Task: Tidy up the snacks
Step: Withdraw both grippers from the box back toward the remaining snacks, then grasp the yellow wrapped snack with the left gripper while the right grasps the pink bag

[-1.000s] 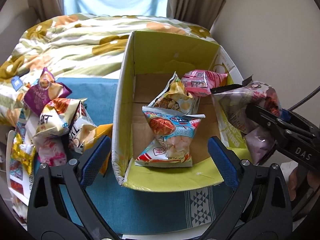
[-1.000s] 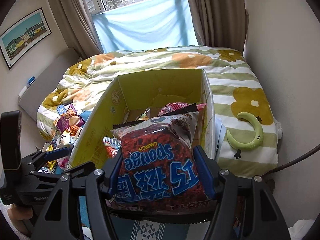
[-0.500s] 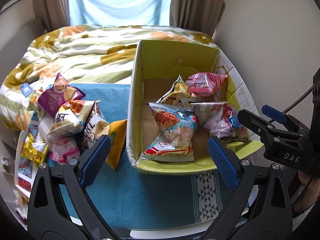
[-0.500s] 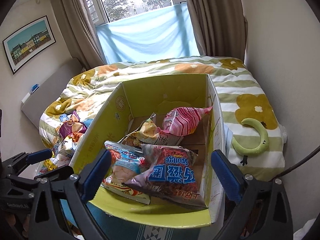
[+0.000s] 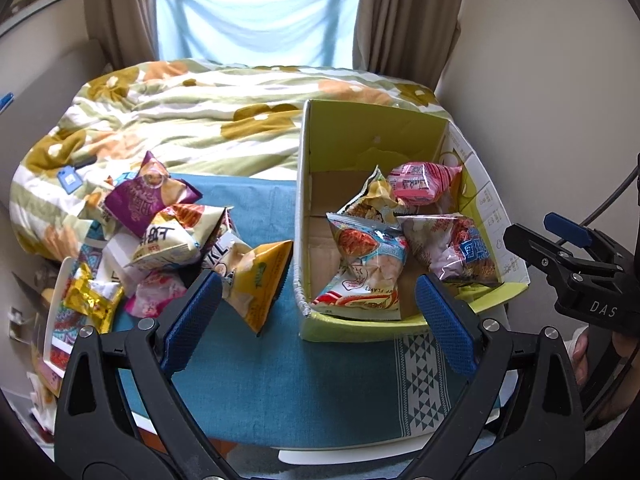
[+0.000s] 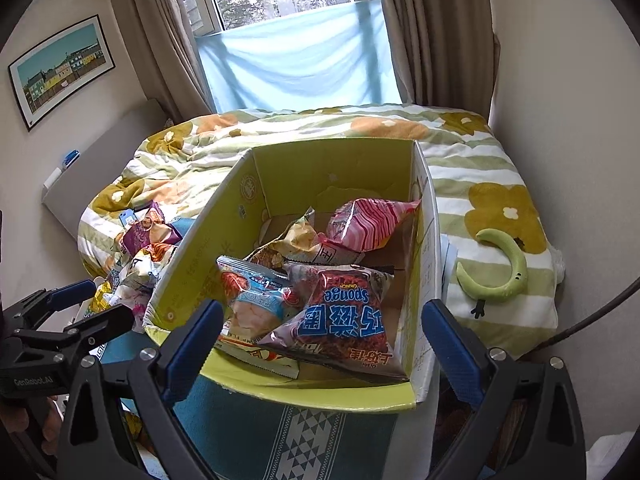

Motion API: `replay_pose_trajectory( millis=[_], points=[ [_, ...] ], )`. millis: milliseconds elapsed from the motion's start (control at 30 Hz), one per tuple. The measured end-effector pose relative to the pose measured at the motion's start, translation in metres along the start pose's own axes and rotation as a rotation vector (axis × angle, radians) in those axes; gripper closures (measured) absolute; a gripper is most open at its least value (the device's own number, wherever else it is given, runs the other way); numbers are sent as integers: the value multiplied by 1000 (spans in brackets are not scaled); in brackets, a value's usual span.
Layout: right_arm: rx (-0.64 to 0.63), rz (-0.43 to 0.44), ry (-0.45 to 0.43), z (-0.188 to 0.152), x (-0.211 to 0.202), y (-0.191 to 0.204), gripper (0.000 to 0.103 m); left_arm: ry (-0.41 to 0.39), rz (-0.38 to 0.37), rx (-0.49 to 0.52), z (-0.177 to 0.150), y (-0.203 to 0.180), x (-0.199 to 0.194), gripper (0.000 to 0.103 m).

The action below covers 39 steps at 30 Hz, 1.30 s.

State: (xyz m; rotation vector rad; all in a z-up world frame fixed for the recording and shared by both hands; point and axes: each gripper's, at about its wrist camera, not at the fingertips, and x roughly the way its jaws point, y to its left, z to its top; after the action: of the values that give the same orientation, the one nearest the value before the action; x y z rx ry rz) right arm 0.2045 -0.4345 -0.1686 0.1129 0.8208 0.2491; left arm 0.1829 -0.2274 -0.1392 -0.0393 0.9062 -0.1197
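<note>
Since the box (image 5: 360, 144) already has four bags in it, I'd guess the next grab comes out of the pile (image 5: 160, 240) on the teal cloth (image 5: 248, 360), and that sits to the left of the box, so the left gripper (image 5: 316, 320) is clearly the nearer one. Its blue pads are spread wide with nothing between them, hovering over the cloth. Closest loose bag is the yellow bag (image 5: 256, 280), just beside the left pad, standing on a corner and leaning, long axis running roughly from near-left up toward the box wall; it looks close to that wall, but I can't tell if it touches. The right gripper (image 6: 320, 344) is wide open too, empty, hanging just short of the box's near rim, with the sponge bag (image 6: 344, 312) lying inside at the near right. Further back in the box are the shrimp bag (image 5: 360, 268) and the pink bag (image 5: 420, 182). Behind it all is the bed (image 5: 200, 120).
</note>
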Motion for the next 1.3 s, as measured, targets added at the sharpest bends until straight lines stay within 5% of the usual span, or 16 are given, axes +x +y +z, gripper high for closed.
replay_pose_trajectory(
  millis=[400,733,1300],
  points=[
    [-20,78,-80,21,-26,41,4,-50,41,-60,-2,64,-44,6],
    [-14,109,-117,35,-16,128,4,-35,52,-41,2,166,-59,6],
    [64,32,-27,23,53,261,4,199,-84,-9,-15,330,17,6]
  ],
)
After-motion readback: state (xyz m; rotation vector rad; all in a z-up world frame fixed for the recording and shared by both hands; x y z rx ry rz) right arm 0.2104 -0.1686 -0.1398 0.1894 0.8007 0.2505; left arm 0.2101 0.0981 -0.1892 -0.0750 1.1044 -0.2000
